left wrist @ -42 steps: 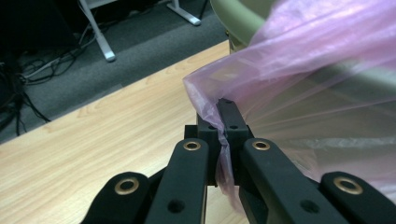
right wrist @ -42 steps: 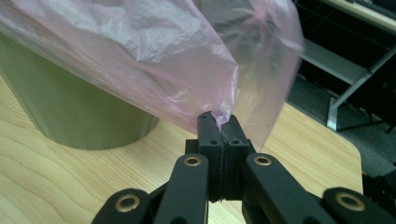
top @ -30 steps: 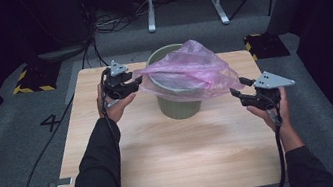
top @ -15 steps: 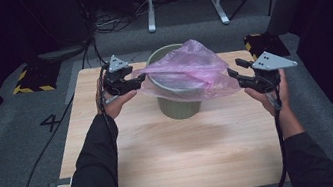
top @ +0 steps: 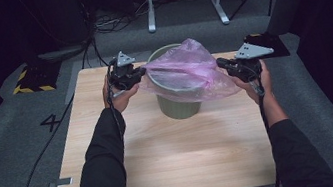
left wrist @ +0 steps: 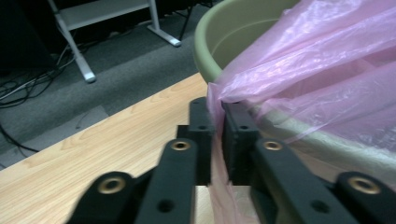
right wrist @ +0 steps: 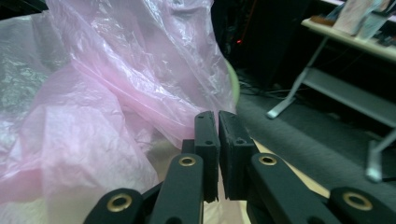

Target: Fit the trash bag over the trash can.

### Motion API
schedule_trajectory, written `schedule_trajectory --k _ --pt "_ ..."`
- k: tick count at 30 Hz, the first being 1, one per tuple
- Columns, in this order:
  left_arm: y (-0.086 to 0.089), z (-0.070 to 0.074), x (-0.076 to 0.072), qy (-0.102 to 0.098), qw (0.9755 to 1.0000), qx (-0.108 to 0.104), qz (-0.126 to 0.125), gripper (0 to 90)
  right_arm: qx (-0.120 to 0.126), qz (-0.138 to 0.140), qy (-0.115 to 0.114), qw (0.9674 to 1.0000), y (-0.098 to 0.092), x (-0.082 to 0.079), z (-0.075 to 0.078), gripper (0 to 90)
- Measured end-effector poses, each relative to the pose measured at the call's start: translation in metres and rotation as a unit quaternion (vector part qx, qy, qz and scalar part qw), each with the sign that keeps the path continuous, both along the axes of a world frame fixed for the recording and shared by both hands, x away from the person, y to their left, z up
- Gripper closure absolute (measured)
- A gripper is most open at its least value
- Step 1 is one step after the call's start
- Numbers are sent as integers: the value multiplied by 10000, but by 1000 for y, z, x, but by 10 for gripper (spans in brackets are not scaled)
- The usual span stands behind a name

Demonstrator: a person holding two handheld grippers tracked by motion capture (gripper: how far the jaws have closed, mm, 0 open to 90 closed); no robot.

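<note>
A light wooden table (top: 165,164) (on grey carpet) bears one green bucket (top: 179,106).

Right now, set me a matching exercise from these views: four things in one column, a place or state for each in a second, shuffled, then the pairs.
Things:
1. left gripper
2. right gripper
3. green bucket
4. pink plastic bag

Places or states:
A. stands on the wooden table
B. draped over the bucket's mouth
C. shut on the bag's edge, at the bucket's left
D. shut on the bag's edge, at the bucket's right

Pairs: 1-C, 2-D, 3-A, 4-B
</note>
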State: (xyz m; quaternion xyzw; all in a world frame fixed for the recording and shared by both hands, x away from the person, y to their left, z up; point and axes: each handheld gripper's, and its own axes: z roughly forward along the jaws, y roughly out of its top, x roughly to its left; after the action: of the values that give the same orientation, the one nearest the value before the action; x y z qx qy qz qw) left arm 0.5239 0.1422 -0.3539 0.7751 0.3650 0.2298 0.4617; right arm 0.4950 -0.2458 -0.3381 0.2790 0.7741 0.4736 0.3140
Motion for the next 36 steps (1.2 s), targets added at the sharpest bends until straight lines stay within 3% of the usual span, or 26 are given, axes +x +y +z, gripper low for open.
schedule_trajectory --k 6,14,17,18,20,22,23,26,29,33,36 --pt "-3 -3 1 41 9998 27 -178 893 263 80 212 9994 0 8 -4 876" --pt "-10 -9 -3 131 9990 179 -382 897 217 315 305 9988 -2 6 -6 900" --pt "-6 -10 -4 96 9992 112 -379 896 211 468 386 9979 -5 2 -6 895" --pt "-3 -8 -2 26 9998 66 -161 894 153 404 364 9984 -6 2 -6 837" --pt "3 -5 -1 -16 10000 -89 29 874 177 174 318 9992 -7 2 -5 753" --pt "7 -1 -1 -95 9996 -240 105 824 369 302 281 9985 -10 1 -2 685" --pt "8 0 -1 -114 9995 -277 81 823 592 374 294 9971 -12 1 0 595" --pt "6 2 -1 -117 9998 -130 101 816 1034 599 338 9923 -17 1 3 479" --pt "5 1 0 -109 9998 -118 124 821 976 600 371 9927 -17 1 5 348" --pt "3 1 0 -124 9998 -73 140 825 880 555 490 9934 -16 4 6 301" --pt "0 1 1 -96 9999 -33 138 844 990 604 683 9909 -19 10 3 391"
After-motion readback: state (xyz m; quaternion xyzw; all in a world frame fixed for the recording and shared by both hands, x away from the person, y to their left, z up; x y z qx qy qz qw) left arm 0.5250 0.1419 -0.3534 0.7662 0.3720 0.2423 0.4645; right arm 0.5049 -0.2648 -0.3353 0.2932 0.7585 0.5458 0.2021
